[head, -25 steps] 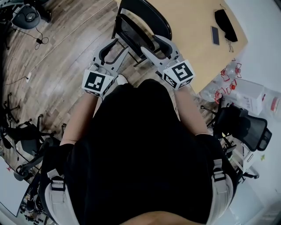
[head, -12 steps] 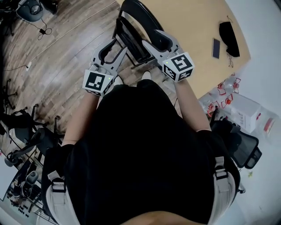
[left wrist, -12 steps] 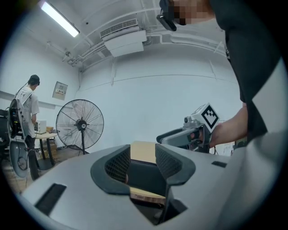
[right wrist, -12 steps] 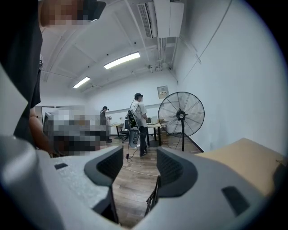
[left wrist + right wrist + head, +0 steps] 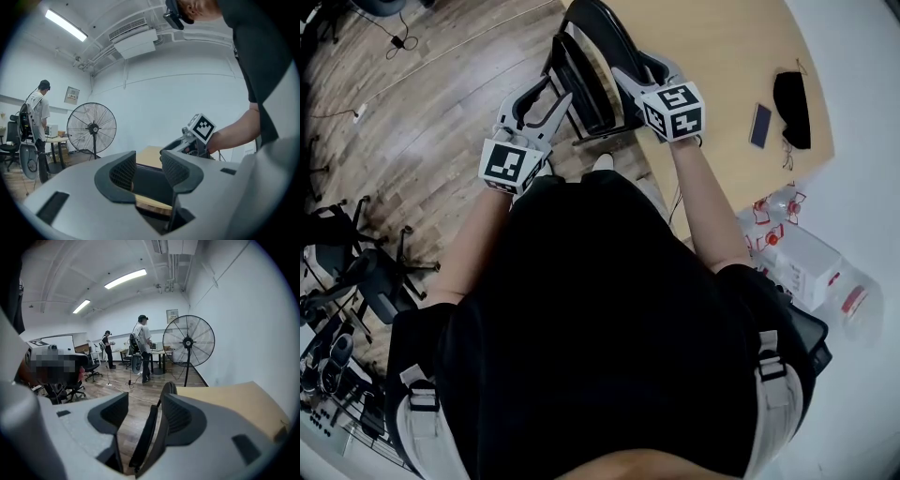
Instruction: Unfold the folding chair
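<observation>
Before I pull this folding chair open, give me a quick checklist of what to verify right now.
1. Is the folding chair folded? Ok: seat and back lie close together.
2. Is the right gripper placed? Ok: the chair's thin edges stand between its jaws, which are apart, not clamped.
3. Does the left gripper have a hold? Cannot tell: a dark chair panel shows between its jaws, but contact is unclear.
4. Is there room on the wooden floor? Ok: bare boards beside the chair.
5. Is there clearance from the table? Probably not ok: it sits close beside the chair's back.
</observation>
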{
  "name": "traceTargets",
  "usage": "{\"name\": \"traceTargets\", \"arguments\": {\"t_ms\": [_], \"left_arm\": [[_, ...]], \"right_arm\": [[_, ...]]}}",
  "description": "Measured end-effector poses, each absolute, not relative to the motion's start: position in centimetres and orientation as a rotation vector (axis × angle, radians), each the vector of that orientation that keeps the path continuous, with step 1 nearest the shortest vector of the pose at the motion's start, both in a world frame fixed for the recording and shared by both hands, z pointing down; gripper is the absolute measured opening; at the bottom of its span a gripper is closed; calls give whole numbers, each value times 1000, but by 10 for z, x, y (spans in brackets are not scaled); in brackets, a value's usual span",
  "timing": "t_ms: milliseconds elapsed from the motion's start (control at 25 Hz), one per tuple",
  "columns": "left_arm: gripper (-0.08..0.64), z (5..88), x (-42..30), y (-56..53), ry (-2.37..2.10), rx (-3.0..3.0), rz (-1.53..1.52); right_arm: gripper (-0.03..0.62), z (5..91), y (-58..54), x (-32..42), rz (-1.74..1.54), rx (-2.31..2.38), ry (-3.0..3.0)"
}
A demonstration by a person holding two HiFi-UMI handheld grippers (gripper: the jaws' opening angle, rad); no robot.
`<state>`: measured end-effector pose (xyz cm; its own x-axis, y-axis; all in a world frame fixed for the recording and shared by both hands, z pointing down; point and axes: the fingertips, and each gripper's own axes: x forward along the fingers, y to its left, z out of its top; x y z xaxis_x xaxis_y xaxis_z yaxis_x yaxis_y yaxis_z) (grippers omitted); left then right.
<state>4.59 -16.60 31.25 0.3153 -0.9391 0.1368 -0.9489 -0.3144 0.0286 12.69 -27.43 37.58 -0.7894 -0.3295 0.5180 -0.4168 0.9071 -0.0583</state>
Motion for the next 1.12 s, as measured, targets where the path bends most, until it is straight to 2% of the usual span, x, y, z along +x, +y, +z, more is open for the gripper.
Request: {"name": "traceTargets", "arguments": {"t_ms": [560,1120], "left_arm": [[164,328,50,-181,-1758,2455,166],[164,332,43,-174,-1773,2418,176]], "right_arm": [[231,472,-332,130,206,604,-2265],[230,548,-321,144,509,477,-1977]]}}
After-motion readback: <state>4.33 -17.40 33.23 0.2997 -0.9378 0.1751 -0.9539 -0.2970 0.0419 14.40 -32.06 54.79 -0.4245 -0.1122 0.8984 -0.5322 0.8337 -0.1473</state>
